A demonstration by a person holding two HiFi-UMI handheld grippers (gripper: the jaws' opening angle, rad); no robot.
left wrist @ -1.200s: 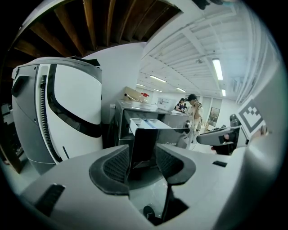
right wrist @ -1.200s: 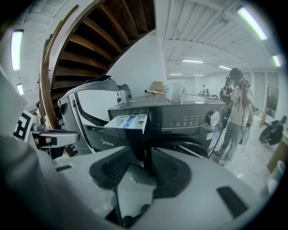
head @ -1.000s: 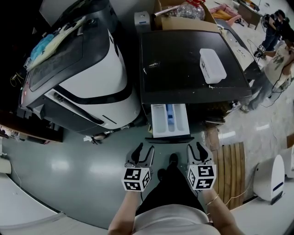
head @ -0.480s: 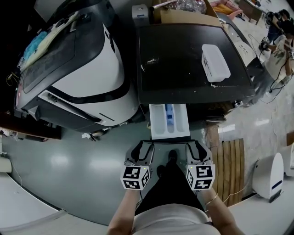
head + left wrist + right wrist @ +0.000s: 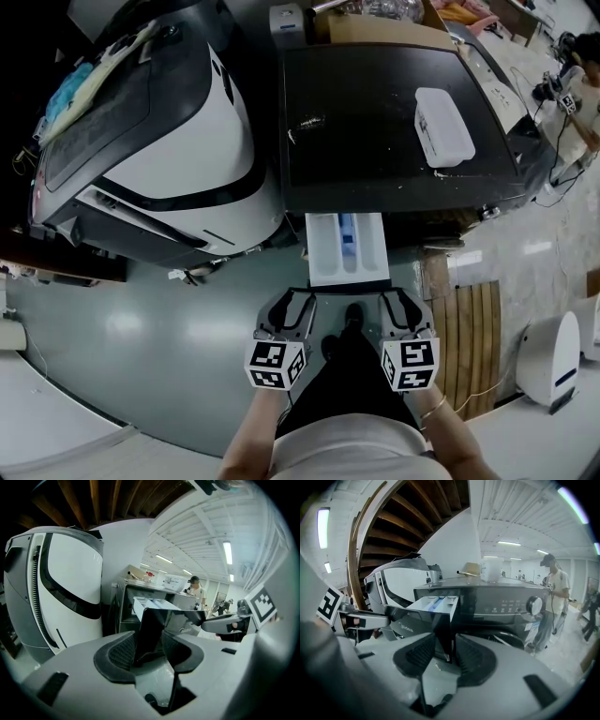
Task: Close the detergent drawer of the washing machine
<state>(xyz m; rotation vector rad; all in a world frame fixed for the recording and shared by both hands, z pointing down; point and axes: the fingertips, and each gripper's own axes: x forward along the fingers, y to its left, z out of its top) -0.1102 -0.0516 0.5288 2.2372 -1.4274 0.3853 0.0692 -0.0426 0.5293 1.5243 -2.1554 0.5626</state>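
The black washing machine (image 5: 375, 112) has its white and blue detergent drawer (image 5: 347, 246) pulled out towards me. The drawer's dark front panel (image 5: 345, 284) runs across its near end. My left gripper (image 5: 292, 302) is at the panel's left end and my right gripper (image 5: 397, 300) at its right end. In the left gripper view the dark panel (image 5: 149, 630) fills the gap between the pads of the left gripper (image 5: 149, 641). The right gripper view shows the drawer (image 5: 433, 604) ahead and the panel's edge held between the pads of the right gripper (image 5: 445, 646).
A white lidded box (image 5: 443, 128) lies on the washer's top. A large white and black machine (image 5: 159, 150) stands close on the left. A wooden pallet (image 5: 469, 337) and a white appliance (image 5: 553, 361) are on the floor at the right. A person (image 5: 553, 597) stands beyond the washer.
Both grippers moved forward from just short of the drawer to its front panel. Their jaws went from wide open to closed on the panel's two ends.
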